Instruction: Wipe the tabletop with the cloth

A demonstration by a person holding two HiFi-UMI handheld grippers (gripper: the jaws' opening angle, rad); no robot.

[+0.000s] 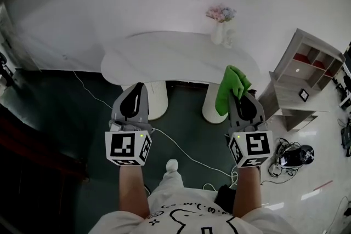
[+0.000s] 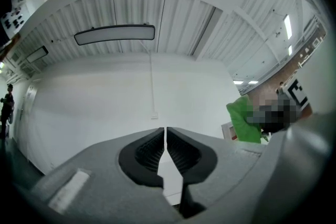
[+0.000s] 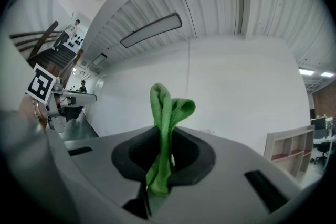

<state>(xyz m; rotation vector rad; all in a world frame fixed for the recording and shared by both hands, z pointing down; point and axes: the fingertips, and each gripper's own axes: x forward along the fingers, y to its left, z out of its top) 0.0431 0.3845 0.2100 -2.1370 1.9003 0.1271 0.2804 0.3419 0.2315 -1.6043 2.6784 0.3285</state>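
A green cloth (image 1: 232, 86) hangs folded from my right gripper (image 1: 242, 97), whose jaws are shut on it. In the right gripper view the cloth (image 3: 167, 128) sticks up between the jaws of the right gripper (image 3: 161, 157). My left gripper (image 1: 133, 95) is shut and holds nothing; its jaws meet in the left gripper view, where the left gripper (image 2: 166, 145) points at a white wall. Both grippers hover in front of the white curved tabletop (image 1: 164, 55), short of its near edge. The green cloth (image 2: 242, 120) also shows at the right of the left gripper view.
A white vase with pink flowers (image 1: 220, 23) stands at the table's back right. A wooden shelf unit (image 1: 303, 76) stands to the right. White cables (image 1: 181, 149) and dark gear (image 1: 293, 155) lie on the floor. The table rests on two white pedestals (image 1: 211, 104).
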